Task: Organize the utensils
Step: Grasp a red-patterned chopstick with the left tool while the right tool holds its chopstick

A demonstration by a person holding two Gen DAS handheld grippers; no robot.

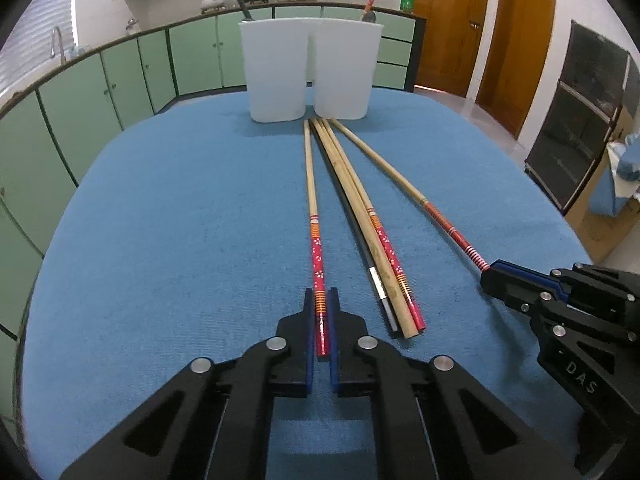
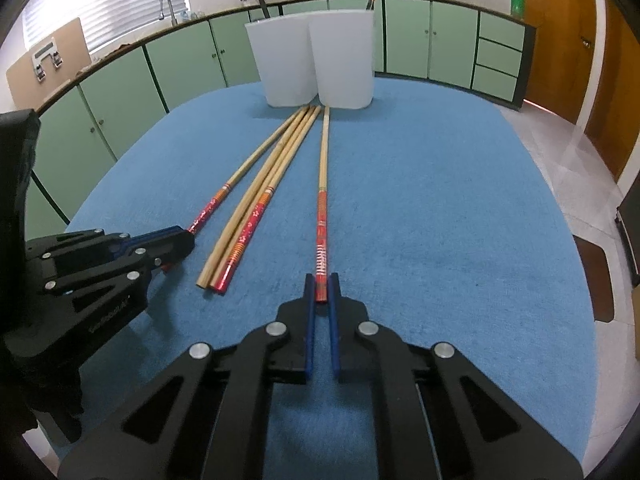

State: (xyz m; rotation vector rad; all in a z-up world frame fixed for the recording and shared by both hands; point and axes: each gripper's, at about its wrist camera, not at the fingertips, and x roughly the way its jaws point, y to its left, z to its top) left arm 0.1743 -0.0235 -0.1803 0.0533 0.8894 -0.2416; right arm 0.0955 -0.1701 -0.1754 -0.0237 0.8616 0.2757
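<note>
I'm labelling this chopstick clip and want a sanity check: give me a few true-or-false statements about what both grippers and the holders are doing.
1. The left gripper is shut on a flowered red chopstick. True.
2. The right gripper is open and holds nothing. False: it is shut on the striped red chopstick.
3. Three chopsticks lie bundled between the two gripped ones. True.
4. The white holders lie tipped over. False: they stand upright at the far end of the blue cloth.
5. Both holders are empty. False: each has a utensil handle sticking out.
</note>
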